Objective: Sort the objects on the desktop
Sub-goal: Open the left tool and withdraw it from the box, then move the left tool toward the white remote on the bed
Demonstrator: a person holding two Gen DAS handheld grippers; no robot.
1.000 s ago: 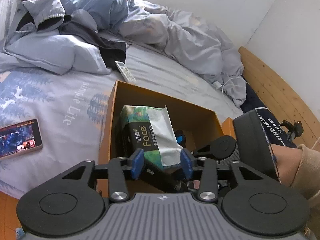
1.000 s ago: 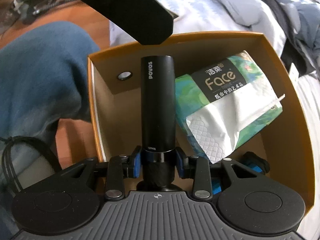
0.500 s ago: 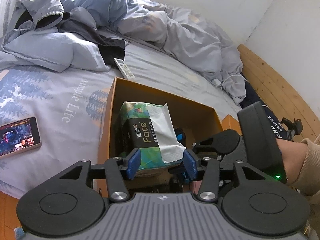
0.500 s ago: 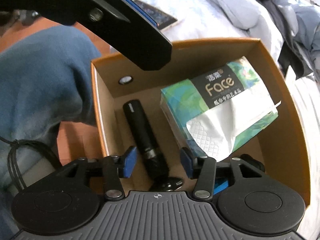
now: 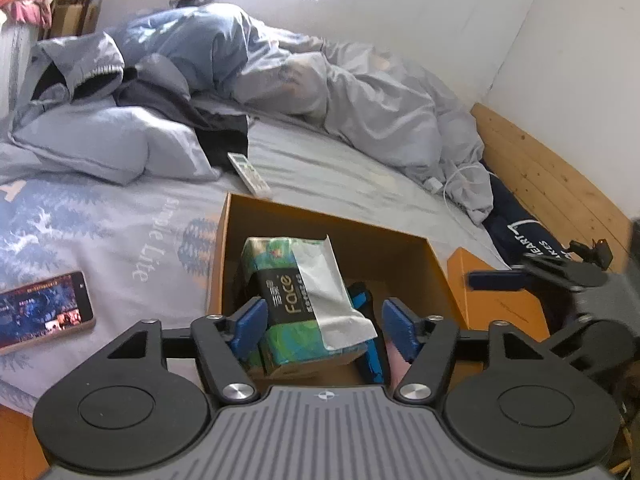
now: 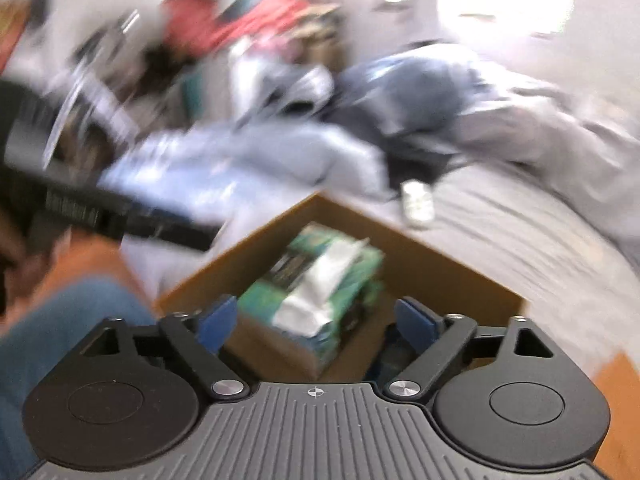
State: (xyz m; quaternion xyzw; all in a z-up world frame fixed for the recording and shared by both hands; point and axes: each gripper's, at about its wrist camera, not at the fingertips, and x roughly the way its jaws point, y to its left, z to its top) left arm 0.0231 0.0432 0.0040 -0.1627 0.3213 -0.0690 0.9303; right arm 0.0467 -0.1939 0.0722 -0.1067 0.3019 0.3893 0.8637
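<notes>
An open orange cardboard box stands on the bed. A green "Face" tissue pack lies inside it, with a blue object beside it. My left gripper is open and empty just above the box's near edge, its blue pads either side of the tissue pack. My right gripper is open and empty, above the near side of the box; this view is blurred by motion. The tissue pack shows between its fingers. The black cylinder is hidden in both views.
A smartphone with its screen lit lies on the sheet at left. A white remote lies beyond the box, also in the right wrist view. Pillows and a crumpled duvet fill the far bed. The orange lid lies right of the box.
My right gripper let go of the black cylinder into the box, opened wide and swung up and back. My left gripper opened wider and lifted slightly.
</notes>
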